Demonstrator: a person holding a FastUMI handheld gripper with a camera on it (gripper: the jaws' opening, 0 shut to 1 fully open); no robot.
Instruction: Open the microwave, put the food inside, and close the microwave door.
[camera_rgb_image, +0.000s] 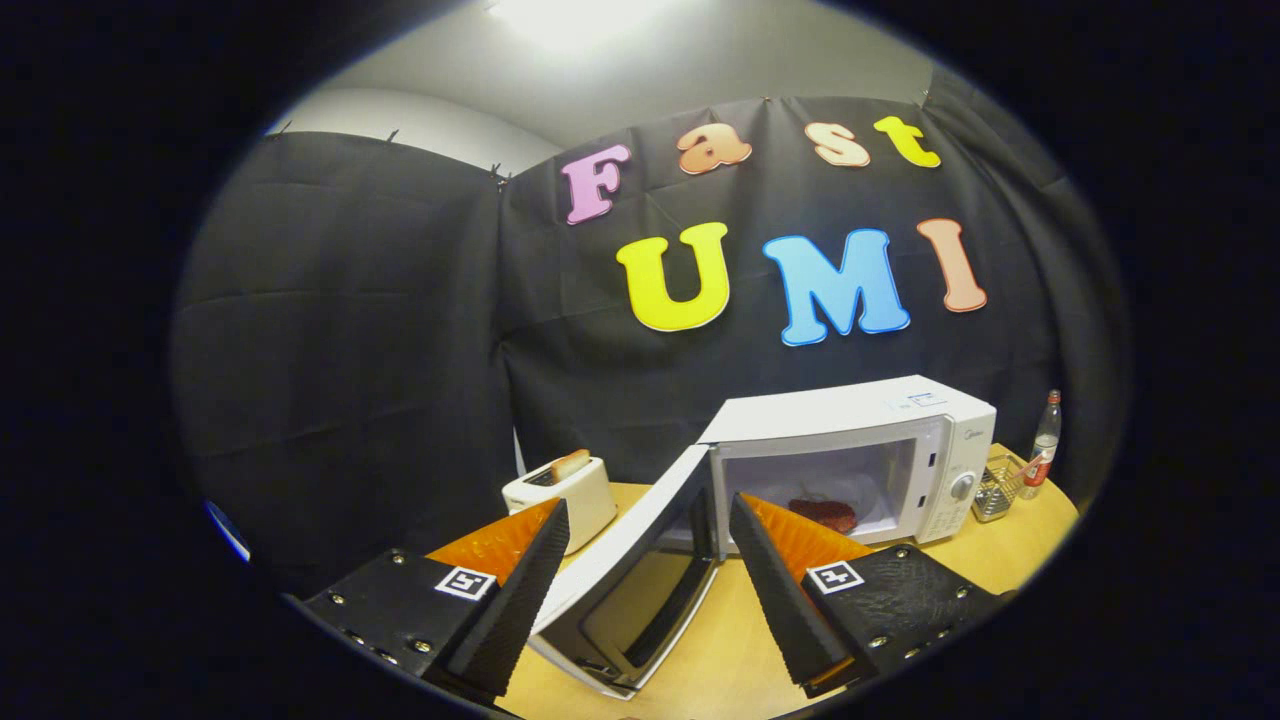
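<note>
A white microwave (890, 440) stands on the wooden table (1000, 560) beyond my right finger, its cavity lit. Its door (625, 560) is swung wide open toward me and reaches into the gap between my fingers. A dark red piece of food (825, 513) lies on the cavity floor, just past my right fingertip. My gripper (648, 520) is open, with the door's edge between the fingers but neither finger pressing on it.
A white toaster (565, 495) with a slice of bread (570, 464) in it stands left of the microwave, behind my left finger. Right of the microwave are a small wire basket (996, 490) and a bottle (1043, 445), near the table's right edge.
</note>
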